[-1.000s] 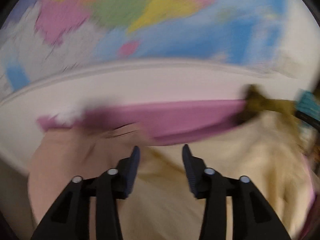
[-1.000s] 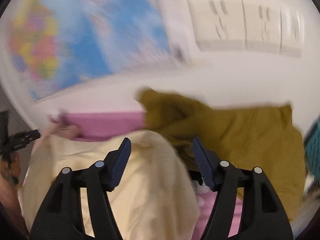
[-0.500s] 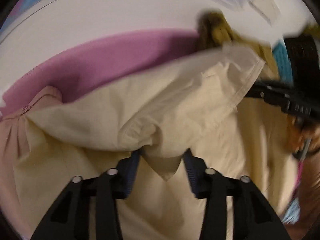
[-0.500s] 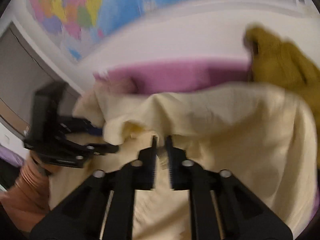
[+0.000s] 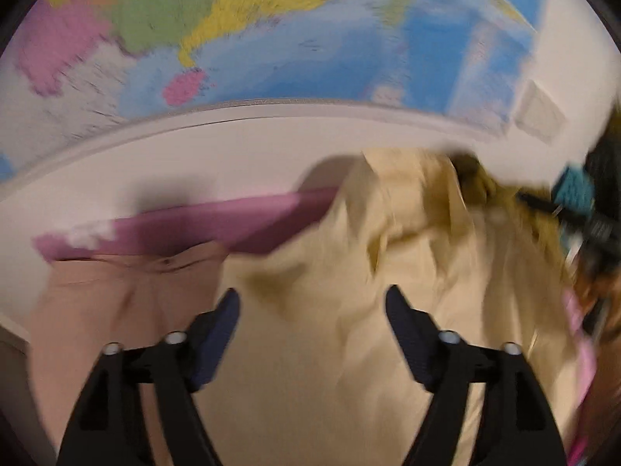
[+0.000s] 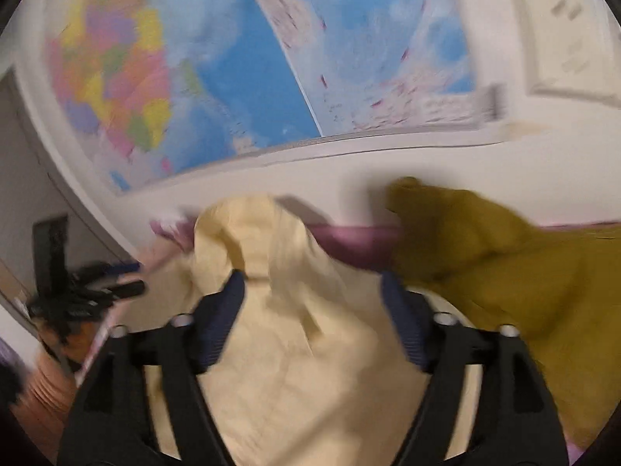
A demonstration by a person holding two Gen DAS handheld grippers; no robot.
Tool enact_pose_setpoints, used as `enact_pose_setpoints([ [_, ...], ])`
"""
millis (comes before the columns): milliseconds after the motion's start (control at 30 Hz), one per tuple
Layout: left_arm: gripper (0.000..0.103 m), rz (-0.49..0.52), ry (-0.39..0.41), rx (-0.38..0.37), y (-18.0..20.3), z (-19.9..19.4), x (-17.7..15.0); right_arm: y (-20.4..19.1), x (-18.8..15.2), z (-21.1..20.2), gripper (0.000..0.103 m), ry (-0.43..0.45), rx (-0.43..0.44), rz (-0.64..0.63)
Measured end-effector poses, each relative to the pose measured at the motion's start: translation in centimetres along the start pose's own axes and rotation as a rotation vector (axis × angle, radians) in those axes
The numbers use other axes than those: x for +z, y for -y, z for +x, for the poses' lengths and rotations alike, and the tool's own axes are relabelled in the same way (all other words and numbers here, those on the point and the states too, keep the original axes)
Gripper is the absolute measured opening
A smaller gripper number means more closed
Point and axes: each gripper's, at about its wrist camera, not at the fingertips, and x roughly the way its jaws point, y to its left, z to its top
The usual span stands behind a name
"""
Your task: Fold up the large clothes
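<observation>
Both grippers wide open, nothing clamped.

Left gripper point(image 5: 310, 310): jaws spread apart, blue-padded fingers point(image 5: 219, 334) pointing fwd and slightly down, empty gap btwn tips. Right gripper point(image 6: 312, 295): jaws likewise spread, pads point(image 6: 399, 322) apart, aimed fwd. In right wrist view, left gripper shows at far left edge, blurred, w/ the person's hand point(image 6: 46, 372) below it. In left wrist view, right gripper sits at right edge, blurred; its state can't be read there.

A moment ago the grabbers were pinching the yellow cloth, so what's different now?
Both let go. The left gripper and right gripper now stand wide open, and the cream garment has dropped into a crumpled heap between them. The mustard garment, pink garment and purple sheet lie as before.
</observation>
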Motion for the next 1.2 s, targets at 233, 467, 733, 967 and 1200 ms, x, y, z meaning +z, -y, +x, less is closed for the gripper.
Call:
enact_pose_setpoints([
  [233, 0.079, 0.154, -0.039, -0.046, 3.4, -6.4, -9.9, 1.7, -11.2, -8.7, 0.093, -0.141, -0.075, -0.034],
  [467, 0.084, 0.205, -0.113, -0.118, 7.2, -8.5, -17.6, 1.7, -20.9, -12.4, 0.087, -0.230, -0.054, 0.006],
  [733, 0.003, 0.196, -0.065, 0.033, 6.6, -9.6, -18.1, 2.0, -17.9, -16.7, 0.002, -0.117, -0.169, -0.051],
  [967, 0.000, 0.000, 0.082, 0.435, -3.2, -15.0, -14.6, 6.6, -12.9, -19.6, 0.003, -0.029, -0.448, -0.115],
  [1200, 0.067, 0.015, 0.088, 0.225, -1.2, -15.7, -16.8, 10.2, -15.7, -13.7, 0.033, -0.143, -0.555, 0.006],
])
